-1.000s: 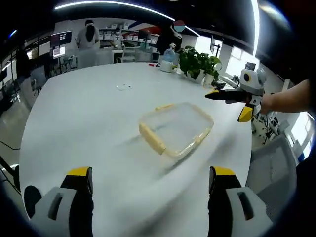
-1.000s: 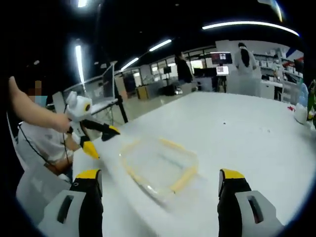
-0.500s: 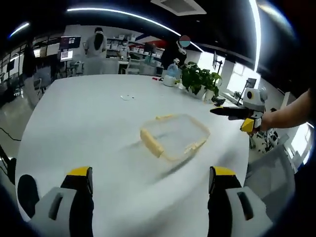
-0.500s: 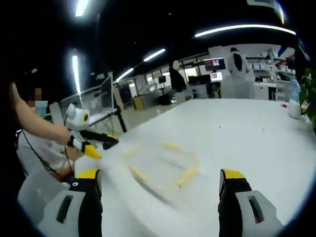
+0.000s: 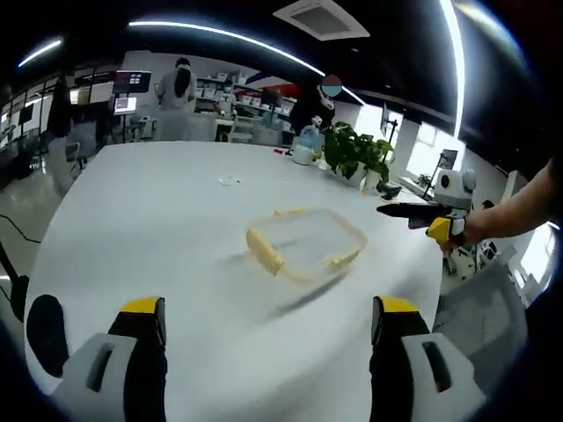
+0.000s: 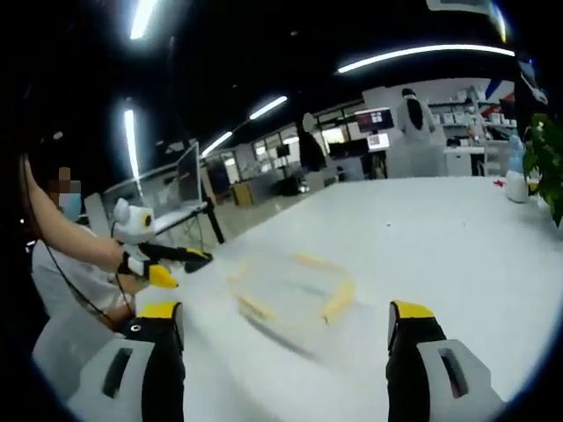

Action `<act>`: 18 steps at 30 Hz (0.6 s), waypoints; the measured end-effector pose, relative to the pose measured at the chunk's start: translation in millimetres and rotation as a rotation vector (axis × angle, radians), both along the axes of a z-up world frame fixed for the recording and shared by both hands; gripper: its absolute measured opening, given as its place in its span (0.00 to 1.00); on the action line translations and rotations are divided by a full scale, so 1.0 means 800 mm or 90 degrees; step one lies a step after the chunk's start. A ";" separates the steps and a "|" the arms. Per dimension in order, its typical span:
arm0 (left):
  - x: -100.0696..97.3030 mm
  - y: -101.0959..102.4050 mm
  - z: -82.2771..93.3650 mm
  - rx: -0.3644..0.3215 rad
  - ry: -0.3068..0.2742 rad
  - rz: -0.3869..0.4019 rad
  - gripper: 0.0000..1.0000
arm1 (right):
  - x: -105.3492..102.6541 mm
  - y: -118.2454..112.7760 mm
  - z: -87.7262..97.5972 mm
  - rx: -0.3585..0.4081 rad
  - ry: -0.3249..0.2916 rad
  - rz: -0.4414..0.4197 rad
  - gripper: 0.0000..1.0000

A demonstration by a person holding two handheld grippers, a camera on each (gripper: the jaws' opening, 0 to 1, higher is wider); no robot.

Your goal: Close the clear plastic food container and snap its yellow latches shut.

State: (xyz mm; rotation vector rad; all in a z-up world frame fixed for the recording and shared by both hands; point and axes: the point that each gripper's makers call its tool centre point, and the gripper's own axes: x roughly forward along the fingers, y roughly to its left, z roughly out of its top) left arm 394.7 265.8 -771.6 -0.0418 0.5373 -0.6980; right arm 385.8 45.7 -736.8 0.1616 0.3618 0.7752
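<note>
While both grippers are hovering wide open and empty, the clear container [image 5: 305, 245] is lying ahead of the left gripper [image 5: 268, 352] and right gripper [image 6: 286, 356]; it looks light, stiff and slippery, so pressing the yellow latches [image 5: 264, 251] seems safest.

Open-plan office or lab floor around me, long ceiling light strips [image 5: 220, 33], wall monitors [image 5: 127, 82], stocked shelving [image 5: 251, 81], rows of desks with screens [image 6: 188, 173], potted plant [image 5: 356, 154] on my big white counter [image 5: 132, 220], people standing [image 5: 180, 86] at back.
</note>
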 end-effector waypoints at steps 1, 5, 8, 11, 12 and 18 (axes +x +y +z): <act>-0.001 0.000 0.001 -0.001 -0.001 0.001 0.99 | -0.002 0.000 0.001 0.000 -0.004 0.000 0.98; -0.002 0.000 0.010 -0.015 -0.022 0.005 0.99 | -0.006 -0.001 0.003 0.000 -0.011 0.001 0.98; -0.002 0.000 0.013 -0.020 -0.034 0.007 0.99 | -0.008 -0.004 0.009 0.009 -0.018 -0.008 0.97; -0.006 -0.002 0.014 -0.022 -0.037 0.007 0.99 | -0.010 -0.007 0.012 0.010 -0.023 -0.013 0.97; -0.007 -0.002 0.013 -0.021 -0.037 0.006 0.98 | -0.010 -0.009 0.014 0.013 -0.025 -0.017 0.97; -0.017 -0.001 0.013 -0.022 -0.042 0.012 0.98 | -0.020 -0.009 0.014 0.022 -0.021 -0.018 0.96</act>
